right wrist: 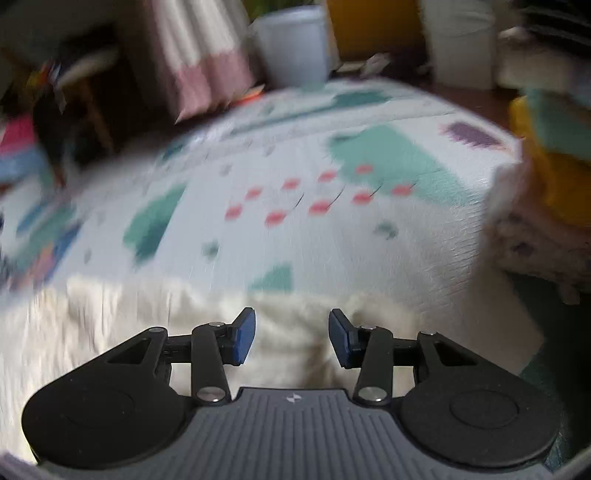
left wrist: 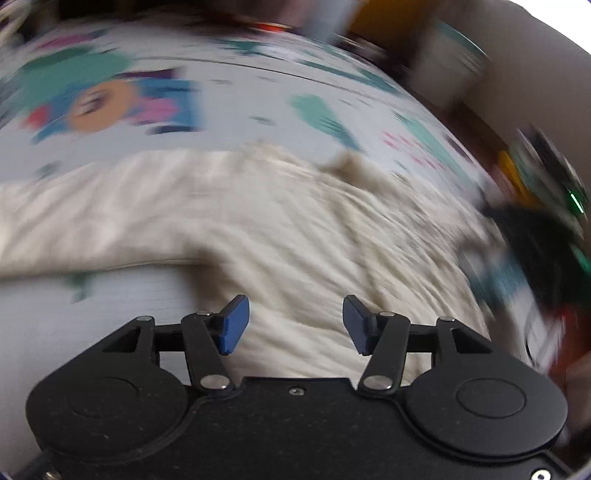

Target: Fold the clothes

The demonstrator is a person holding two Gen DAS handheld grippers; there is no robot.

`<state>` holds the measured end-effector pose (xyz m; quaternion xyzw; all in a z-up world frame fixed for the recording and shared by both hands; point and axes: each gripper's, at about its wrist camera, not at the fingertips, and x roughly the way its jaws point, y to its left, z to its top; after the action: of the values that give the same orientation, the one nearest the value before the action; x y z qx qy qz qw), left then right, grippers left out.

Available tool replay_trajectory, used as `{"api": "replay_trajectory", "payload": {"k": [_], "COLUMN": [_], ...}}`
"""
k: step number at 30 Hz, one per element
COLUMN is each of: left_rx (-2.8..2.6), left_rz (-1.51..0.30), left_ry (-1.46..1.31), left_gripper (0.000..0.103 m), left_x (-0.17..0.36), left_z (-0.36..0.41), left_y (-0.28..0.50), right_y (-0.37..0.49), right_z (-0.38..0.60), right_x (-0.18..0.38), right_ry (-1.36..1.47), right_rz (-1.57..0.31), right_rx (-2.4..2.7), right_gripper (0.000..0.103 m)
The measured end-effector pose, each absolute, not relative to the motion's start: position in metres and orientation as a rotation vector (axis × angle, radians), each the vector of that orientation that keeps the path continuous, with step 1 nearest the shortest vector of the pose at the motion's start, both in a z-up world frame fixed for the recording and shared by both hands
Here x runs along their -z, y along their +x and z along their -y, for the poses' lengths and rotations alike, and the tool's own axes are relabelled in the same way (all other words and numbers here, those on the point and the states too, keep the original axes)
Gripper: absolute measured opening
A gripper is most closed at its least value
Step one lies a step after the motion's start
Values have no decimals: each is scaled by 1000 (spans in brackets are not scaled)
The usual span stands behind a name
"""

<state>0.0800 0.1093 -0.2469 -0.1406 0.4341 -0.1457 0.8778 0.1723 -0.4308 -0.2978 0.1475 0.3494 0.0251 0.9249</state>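
1. Holding my left gripper over the garment, I see its blue pads standing apart with nothing between them; whether they touch the cloth I cannot tell.
2. My right gripper is parted too, a little narrower, empty, its pads over the near edge of the same garment.
3. The garment is cream, ribbed or knitted, and lies spread on the mat. In the left view a sleeve runs off to the left, and a brownish patch shows at its far edge.
4. My right gripper shows at the right rim of the left view as a dark blur, near the garment's right side.
5. The mat is pale grey-white with teal blotches, red dots and a cartoon figure.
6. Beyond the mat, blurred: a pink-and-white striped cloth, a pale bucket, a yellow thing and stacked fabric at right.
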Motion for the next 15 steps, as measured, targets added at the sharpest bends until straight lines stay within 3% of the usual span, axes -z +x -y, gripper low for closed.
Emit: {"api": "replay_trajectory", "payload": {"k": [9,15], "left_rx": [-163,-132], "left_rz": [-748,-556], "left_ry": [-723,-907], "left_gripper": [56,56], "left_x": [256,253], "left_z": [-256,-305], "left_y": [77,83], "right_y": [139,134], "right_z": [482,484], "right_x": [305,310], "right_ry": [616,627], "right_rz": [-682,-671], "right_rx": [176,169], "right_gripper": [54,54]}}
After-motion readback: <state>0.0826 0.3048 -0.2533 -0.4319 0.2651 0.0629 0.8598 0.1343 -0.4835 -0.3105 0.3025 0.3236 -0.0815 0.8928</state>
